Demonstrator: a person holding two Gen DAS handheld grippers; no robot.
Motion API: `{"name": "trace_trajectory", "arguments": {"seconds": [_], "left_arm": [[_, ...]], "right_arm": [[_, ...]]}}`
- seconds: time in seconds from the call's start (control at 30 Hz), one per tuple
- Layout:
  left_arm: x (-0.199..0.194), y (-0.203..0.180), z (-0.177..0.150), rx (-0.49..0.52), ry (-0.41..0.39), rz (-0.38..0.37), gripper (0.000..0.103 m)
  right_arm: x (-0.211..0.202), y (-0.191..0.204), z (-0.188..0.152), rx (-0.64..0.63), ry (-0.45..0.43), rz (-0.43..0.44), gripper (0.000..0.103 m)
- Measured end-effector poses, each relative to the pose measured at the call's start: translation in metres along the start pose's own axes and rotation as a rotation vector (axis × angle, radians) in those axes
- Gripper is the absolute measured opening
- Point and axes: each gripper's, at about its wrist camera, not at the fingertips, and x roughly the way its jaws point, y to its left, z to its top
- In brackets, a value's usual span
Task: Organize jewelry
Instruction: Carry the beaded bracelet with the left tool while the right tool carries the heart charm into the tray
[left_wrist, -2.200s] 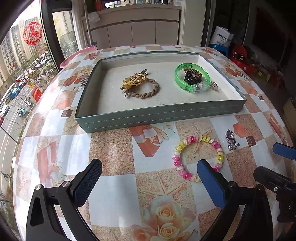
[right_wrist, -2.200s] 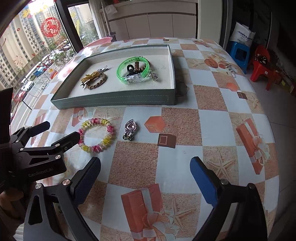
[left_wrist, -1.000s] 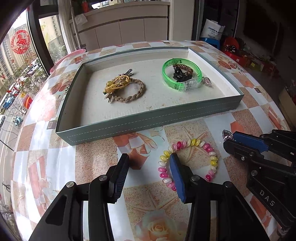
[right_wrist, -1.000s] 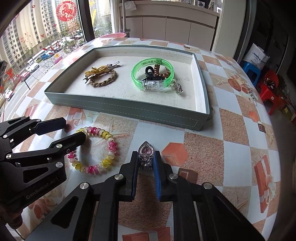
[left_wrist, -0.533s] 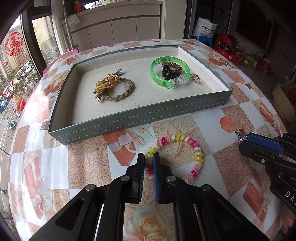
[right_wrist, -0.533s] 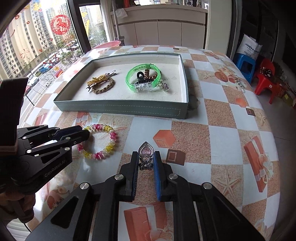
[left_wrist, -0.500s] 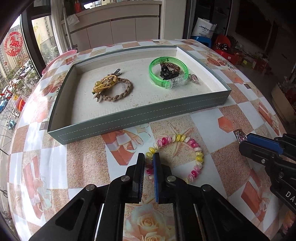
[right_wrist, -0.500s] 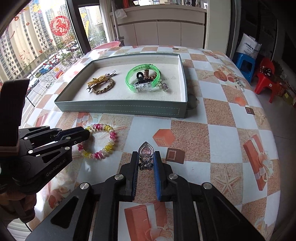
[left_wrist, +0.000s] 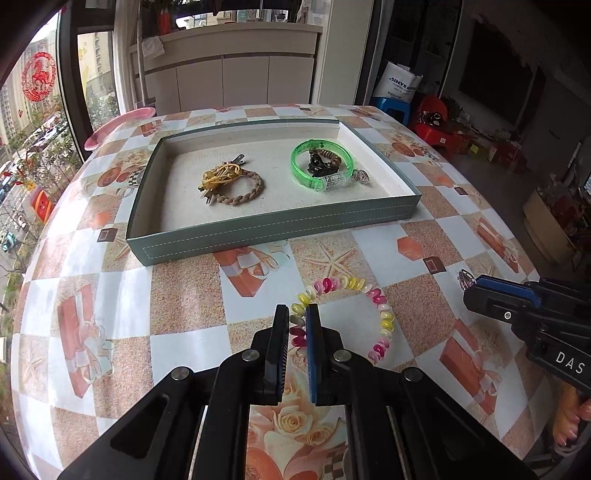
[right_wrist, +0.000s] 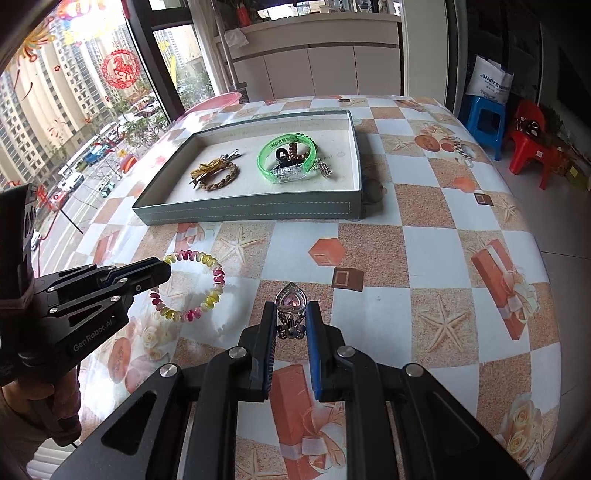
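My left gripper (left_wrist: 297, 321) is shut on the near-left part of a pink-and-yellow coil bracelet (left_wrist: 369, 291). The rest of the loop hangs out to the right, just over the patterned tablecloth. My right gripper (right_wrist: 291, 317) is shut on a silver clip with a pink heart stone (right_wrist: 291, 301), held above the cloth. In the right wrist view the left gripper (right_wrist: 162, 271) comes in from the left with the bracelet (right_wrist: 216, 280). Beyond both stands the grey-green tray (left_wrist: 273, 229), which holds a green bangle (left_wrist: 301, 173), a braided bracelet (left_wrist: 255, 188) and small hair pieces.
A pink basin (left_wrist: 118, 125) sits at the table's far left edge. A small brown round thing (right_wrist: 373, 190) lies against the tray's right corner. On the floor to the right stand a blue stool (right_wrist: 484, 118) and a red chair (right_wrist: 532, 147). A hand (right_wrist: 55, 398) holds the left gripper.
The left jaws went from wide open to shut on the coil bracelet. Both grippers then drew back and up from the tray, the right one still holding the heart clip.
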Motion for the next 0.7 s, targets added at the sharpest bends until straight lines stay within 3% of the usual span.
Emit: {"name": "trace_trajectory", "arguments": {"seconds": [0.33, 0.7], "left_arm": [[-0.039, 0.023, 0.01, -0.046, -0.091, -0.012, 0.021], [-0.054, 0.04, 0.046, -0.031, -0.168, 0.02, 0.021]], "right_arm": [[-0.019, 0.005, 0.009, 0.025, -0.021, 0.018, 0.017], [-0.022, 0.013, 0.056, 0.023, -0.056, 0.027, 0.017]]}}
